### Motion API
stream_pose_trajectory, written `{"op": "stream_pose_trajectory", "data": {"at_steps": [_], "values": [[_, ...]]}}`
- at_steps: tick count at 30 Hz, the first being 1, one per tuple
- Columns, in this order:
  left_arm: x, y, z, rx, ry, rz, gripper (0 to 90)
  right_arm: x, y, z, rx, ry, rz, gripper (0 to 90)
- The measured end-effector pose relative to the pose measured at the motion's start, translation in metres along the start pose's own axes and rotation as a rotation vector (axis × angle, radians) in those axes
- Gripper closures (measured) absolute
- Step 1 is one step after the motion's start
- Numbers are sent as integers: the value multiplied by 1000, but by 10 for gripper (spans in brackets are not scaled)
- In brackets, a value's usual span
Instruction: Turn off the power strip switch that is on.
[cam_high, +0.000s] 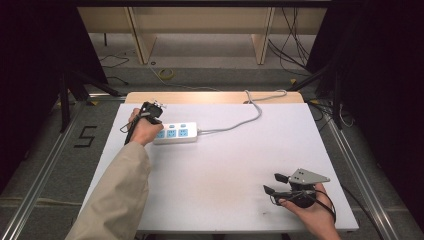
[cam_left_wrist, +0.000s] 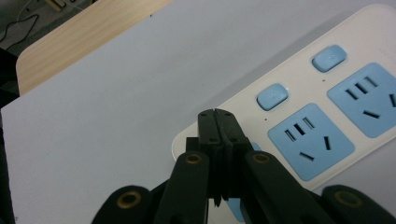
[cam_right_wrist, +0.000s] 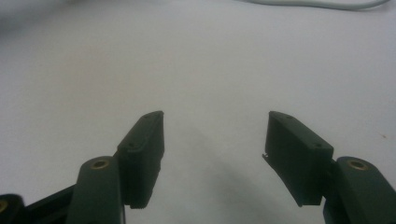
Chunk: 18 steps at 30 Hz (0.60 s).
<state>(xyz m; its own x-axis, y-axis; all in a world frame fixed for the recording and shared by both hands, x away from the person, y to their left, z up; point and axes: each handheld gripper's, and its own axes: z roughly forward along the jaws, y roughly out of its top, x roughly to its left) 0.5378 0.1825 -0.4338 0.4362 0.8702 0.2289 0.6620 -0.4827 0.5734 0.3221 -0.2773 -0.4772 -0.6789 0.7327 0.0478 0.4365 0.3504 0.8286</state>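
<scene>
On the desk, a white sheet over a wooden top, we see a white power strip with blue sockets lying near the far-left corner, its long side running roughly parallel to the far edge. Its grey cord leaves the right end, curves across the sheet and drops over the far edge.

Our left gripper sits at the strip's left end, held by the left hand in a beige sleeve. In the left gripper view its jaws are pressed together with nothing between them, their tips over the near-left end of the strip, just beside a blue rocker switch and a blue socket; we cannot tell whether they touch the casing.

Our right gripper rests near the desk's near-right corner, held by the right hand, well apart from the strip. In the right gripper view its jaws stand wide apart over bare white surface, holding nothing.
</scene>
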Motion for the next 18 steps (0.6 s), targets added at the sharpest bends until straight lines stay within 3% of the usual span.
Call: {"op": "stream_pose_trajectory", "data": {"at_steps": [1,12,18], "values": [[0,0,-2,-5,-6,-4,846,0,0,0,0,0,0,385],[-7,-13,-18,-71,-76,-28,761,0,0,0,1,0,0,385],[-9,-19,-30,-114,-123,-73,602,0,0,0,2,0,1,385]]}}
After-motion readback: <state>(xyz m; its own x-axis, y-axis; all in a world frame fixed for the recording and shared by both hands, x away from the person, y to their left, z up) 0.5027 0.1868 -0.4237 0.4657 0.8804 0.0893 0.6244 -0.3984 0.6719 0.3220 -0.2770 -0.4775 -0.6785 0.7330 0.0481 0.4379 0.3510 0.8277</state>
